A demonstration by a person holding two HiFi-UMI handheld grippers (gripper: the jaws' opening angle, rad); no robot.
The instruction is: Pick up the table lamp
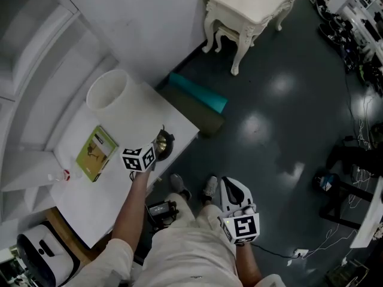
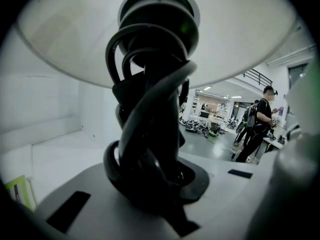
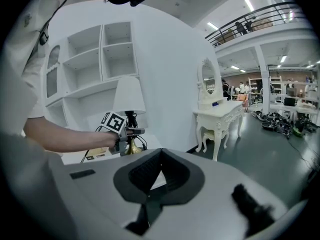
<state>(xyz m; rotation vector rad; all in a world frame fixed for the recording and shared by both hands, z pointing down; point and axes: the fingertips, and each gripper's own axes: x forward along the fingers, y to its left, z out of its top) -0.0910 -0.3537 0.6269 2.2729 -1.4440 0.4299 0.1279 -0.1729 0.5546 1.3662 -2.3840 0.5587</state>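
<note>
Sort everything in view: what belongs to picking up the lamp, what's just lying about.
Job:
table lamp
left gripper, shut on its cord-wrapped stem

Lying about:
green booklet
teal roll on the floor
ornate dressing table
right gripper, shut, empty

Lies open right of the table point(image 1: 102, 214): bare floor point(image 1: 269, 136), free to pass. Over the table, blocked by the lamp point(image 1: 125, 103) and its wide shade, close to the wall point(image 1: 149, 23). Just left of the lamp base, a flat book point(image 1: 96, 153); toward the near edge, bare top. Beyond the table, a teal roll point(image 1: 200, 94) by the wall; farther off, a dresser point(image 1: 251, 8).
</note>
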